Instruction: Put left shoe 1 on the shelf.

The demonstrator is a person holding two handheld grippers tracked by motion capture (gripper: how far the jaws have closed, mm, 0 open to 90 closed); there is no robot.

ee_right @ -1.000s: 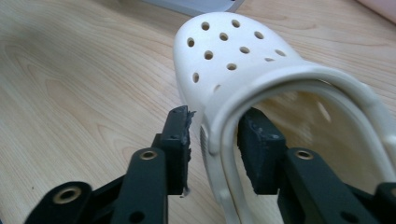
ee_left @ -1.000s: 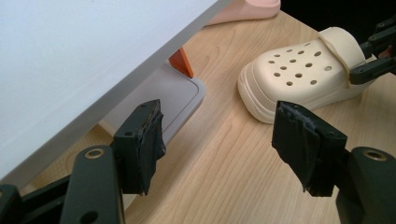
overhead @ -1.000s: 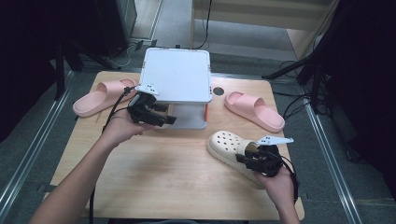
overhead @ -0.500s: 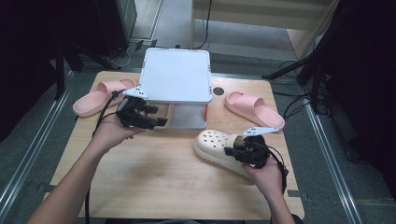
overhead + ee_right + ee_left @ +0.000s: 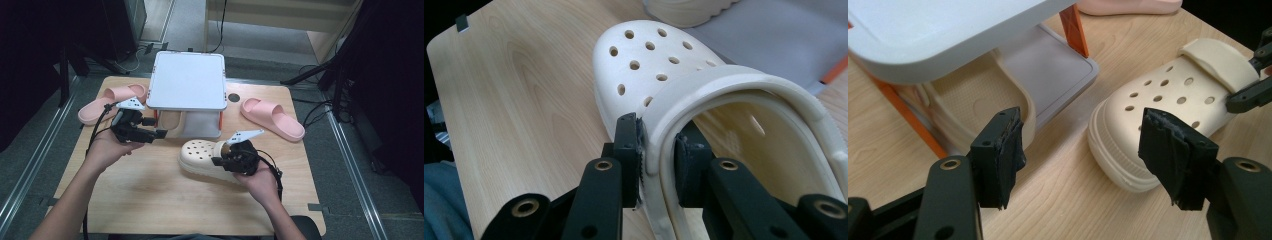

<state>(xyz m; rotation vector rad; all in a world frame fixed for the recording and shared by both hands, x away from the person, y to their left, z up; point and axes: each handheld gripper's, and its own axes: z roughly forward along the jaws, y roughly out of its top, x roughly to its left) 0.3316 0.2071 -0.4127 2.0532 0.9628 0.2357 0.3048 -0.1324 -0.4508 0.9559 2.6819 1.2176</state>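
Though one cream clog (image 5: 172, 123) already sits on the rack (image 5: 187, 80), in the high view the second clog (image 5: 207, 157) lies ahead of the right gripper (image 5: 220, 161). Left gripper view: left gripper (image 5: 1080, 150) spread, empty. Right gripper view: jaws pinch its rim; shelving remains.

A light wooden table (image 5: 150, 200) with rounded corners stands on grey carpeted floor (image 5: 380, 165), flanked by metal floor rails (image 5: 30, 165), with dark stands and shadow at both sides and pale wooden furniture (image 5: 280, 20) behind.
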